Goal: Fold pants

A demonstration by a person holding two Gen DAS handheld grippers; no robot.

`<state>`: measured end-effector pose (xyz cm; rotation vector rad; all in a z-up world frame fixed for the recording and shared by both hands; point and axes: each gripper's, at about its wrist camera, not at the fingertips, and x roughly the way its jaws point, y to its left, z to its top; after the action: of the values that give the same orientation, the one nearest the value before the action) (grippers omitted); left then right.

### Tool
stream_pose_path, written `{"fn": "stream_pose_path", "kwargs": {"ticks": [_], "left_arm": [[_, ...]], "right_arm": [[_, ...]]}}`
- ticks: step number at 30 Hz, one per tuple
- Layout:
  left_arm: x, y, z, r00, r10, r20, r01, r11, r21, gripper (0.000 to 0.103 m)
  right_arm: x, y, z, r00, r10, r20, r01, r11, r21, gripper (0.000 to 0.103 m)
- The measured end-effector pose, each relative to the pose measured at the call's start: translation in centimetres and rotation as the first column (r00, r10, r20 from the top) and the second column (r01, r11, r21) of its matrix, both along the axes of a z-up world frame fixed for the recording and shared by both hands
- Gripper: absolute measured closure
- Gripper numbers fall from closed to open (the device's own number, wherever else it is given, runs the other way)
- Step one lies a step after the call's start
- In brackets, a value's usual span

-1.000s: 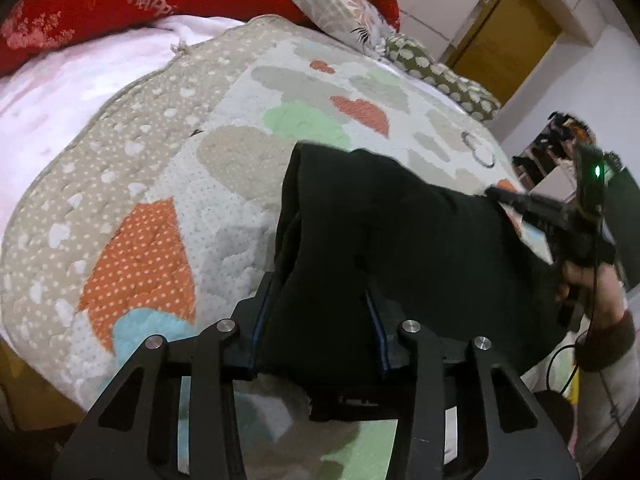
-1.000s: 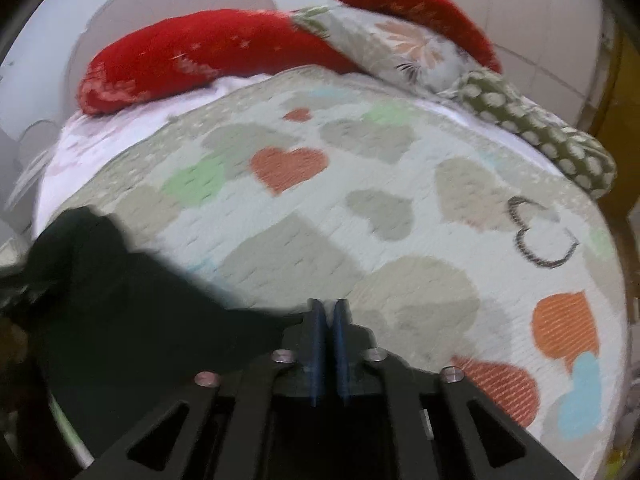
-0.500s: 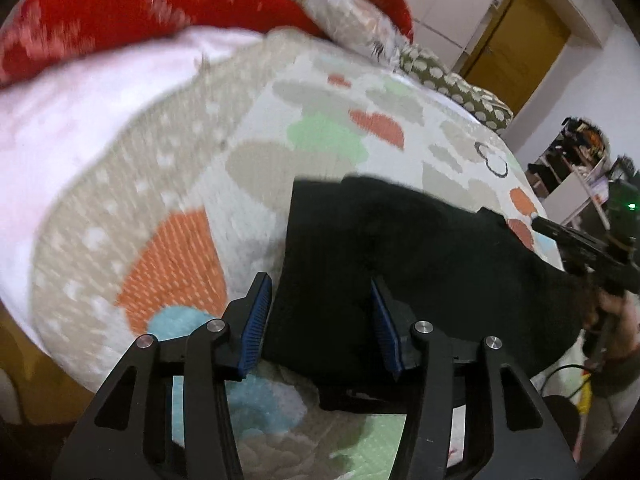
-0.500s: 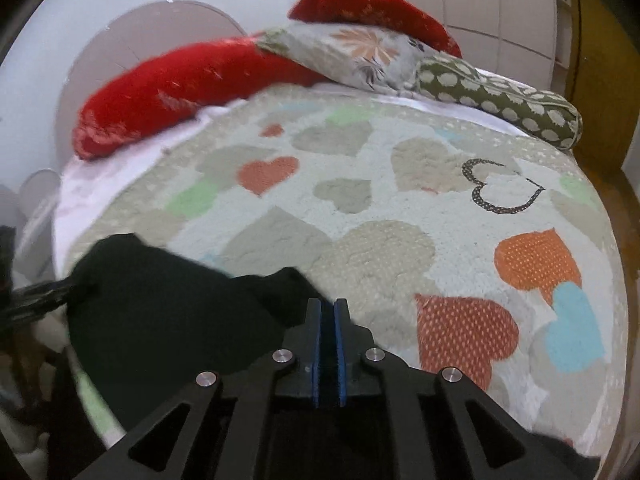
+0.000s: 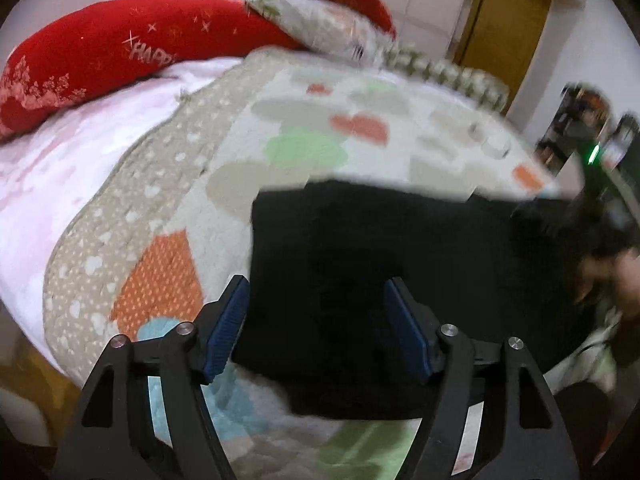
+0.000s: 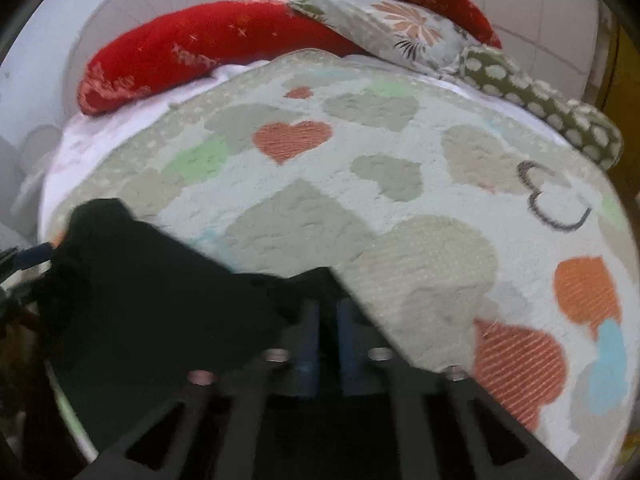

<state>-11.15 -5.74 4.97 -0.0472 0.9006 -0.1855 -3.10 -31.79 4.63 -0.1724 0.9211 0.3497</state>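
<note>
The black pants (image 5: 384, 256) lie folded in a rough rectangle on the heart-patterned quilt (image 5: 296, 148), near the bed's front edge. My left gripper (image 5: 318, 328) is open, its blue pads either side of the pants' near edge, holding nothing. In the right wrist view the pants (image 6: 152, 280) lie at the lower left. My right gripper (image 6: 328, 320) is blurred, its blue pads a small gap apart with dark cloth at its tips. The right gripper also shows in the left wrist view (image 5: 596, 200), at the pants' far right end.
Red pillows (image 5: 120, 52), a floral pillow (image 6: 404, 28) and a green spotted pillow (image 6: 548, 100) line the head of the bed. A white sheet (image 5: 52, 168) shows at the left. A yellow door (image 5: 504, 24) and cluttered shelves (image 5: 576, 128) stand to the right.
My left gripper has opened, let go of the pants' edge and drawn back a little. The pants have settled flat on the quilt. My right gripper's pads have parted slightly.
</note>
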Motion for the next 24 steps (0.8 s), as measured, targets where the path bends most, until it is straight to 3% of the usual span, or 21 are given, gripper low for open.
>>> {"fn": "stream_pose_path", "kwargs": {"ticks": [2, 3, 5, 8, 10, 11, 13, 14, 15, 19, 24], "left_arm": [[0.9, 0.4, -2.4, 0.996, -0.001, -0.092, 0.001, 1.000, -0.008, 0.033], [1.1, 1.1, -3.2, 0.994, 0.016, -0.112, -0.024, 0.998, -0.065, 0.032], [0.9, 1.6, -3.0, 0.995, 0.024, -0.101, -0.034, 0.995, -0.098, 0.031], [0.6, 1.3, -1.4, 0.998, 0.031, -0.058, -0.034, 0.998, -0.052, 0.031], [0.0, 1.4, -0.1, 0.999, 0.043, -0.014, -0.044, 0.997, -0.067, 0.032], [-0.2, 1.6, 0.6, 0.999, 0.046, 0.003, -0.045, 0.996, -0.081, 0.032], [-0.8, 1.4, 2.0, 0.998, 0.047, 0.039, -0.043, 0.993, -0.106, 0.032], [-1.0, 1.0, 2.6, 0.998, 0.037, 0.053, -0.031, 0.993, -0.112, 0.032], [-1.0, 0.5, 3.0, 0.998, 0.024, 0.061, -0.016, 0.993, -0.115, 0.032], [-1.5, -2.5, 3.6, 0.995, -0.057, 0.083, 0.066, 0.993, -0.099, 0.031], [-0.6, -6.8, 0.2, 0.986, -0.166, -0.012, 0.165, 0.984, -0.073, 0.031]], "right_arm": [[1.2, -0.7, -0.9, 0.998, -0.056, -0.002, 0.056, 0.998, -0.030, 0.097], [1.6, -1.1, -1.5, 0.998, -0.062, -0.024, 0.062, 0.998, 0.003, 0.097], [1.5, -1.7, -1.6, 0.997, -0.069, -0.020, 0.070, 0.996, 0.050, 0.097], [-0.1, -3.1, 0.0, 0.993, -0.119, -0.007, 0.119, 0.990, 0.078, 0.096], [-2.3, -4.0, 1.5, 0.990, -0.138, 0.029, 0.135, 0.988, 0.080, 0.095], [-3.7, -4.4, 2.2, 0.990, -0.132, 0.041, 0.128, 0.987, 0.093, 0.093], [-6.8, -5.4, 3.1, 0.991, -0.118, 0.057, 0.110, 0.986, 0.129, 0.080], [-8.3, -5.9, 3.3, 0.991, -0.121, 0.061, 0.111, 0.983, 0.143, 0.068], [-9.8, -6.6, 3.3, 0.989, -0.133, 0.066, 0.121, 0.980, 0.156, 0.064], [-14.4, -9.0, 1.8, 0.979, -0.200, 0.037, 0.191, 0.965, 0.181, 0.064], [-18.1, -12.7, -2.2, 0.959, -0.278, -0.046, 0.281, 0.929, 0.240, 0.064]]}}
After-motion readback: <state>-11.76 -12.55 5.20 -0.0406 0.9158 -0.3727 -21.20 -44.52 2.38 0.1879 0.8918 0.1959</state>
